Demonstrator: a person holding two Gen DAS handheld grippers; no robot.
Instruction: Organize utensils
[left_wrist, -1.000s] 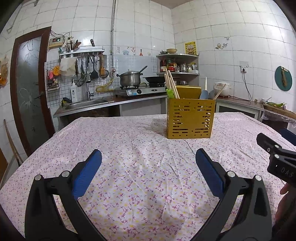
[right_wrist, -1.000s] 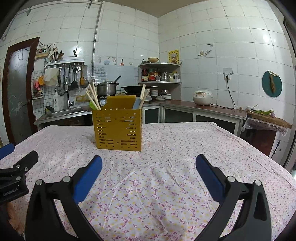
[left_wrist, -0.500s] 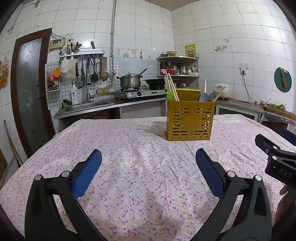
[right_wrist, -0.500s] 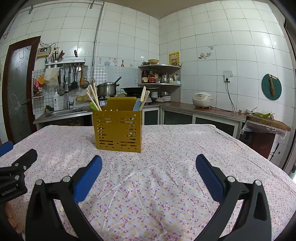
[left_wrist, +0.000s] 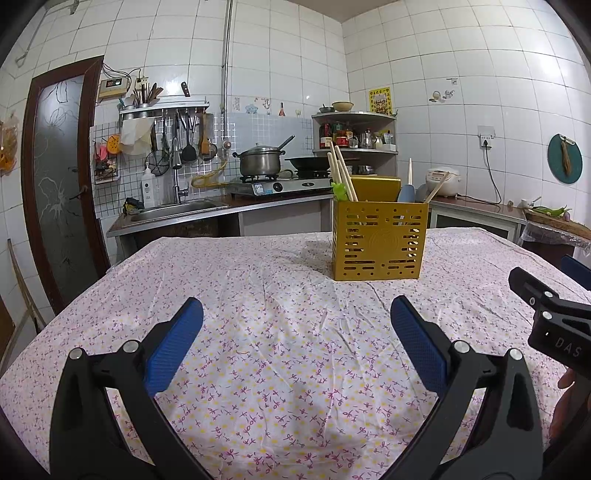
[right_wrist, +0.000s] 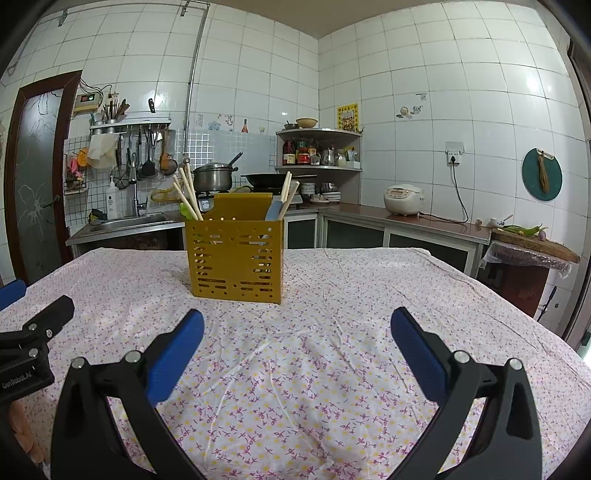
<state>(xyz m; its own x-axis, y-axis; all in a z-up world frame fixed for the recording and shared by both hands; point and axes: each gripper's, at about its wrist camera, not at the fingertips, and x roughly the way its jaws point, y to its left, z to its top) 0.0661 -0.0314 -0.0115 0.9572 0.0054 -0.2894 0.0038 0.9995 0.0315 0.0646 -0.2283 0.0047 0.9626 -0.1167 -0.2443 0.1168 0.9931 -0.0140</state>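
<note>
Left wrist view: yellow utensil caddy (left_wrist: 379, 243) upright mid-tablecloth (left_wrist: 258, 332), chopsticks (left_wrist: 341, 173) and spatula (left_wrist: 406, 192) already inside. Left gripper (left_wrist: 295, 343) and right gripper (right_wrist: 295, 347) spread wide, empty, well short of caddy. Apparently finished; nothing loose visible.

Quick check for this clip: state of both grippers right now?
Left gripper: open, holding nothing.
Right gripper: open, holding nothing.
</note>
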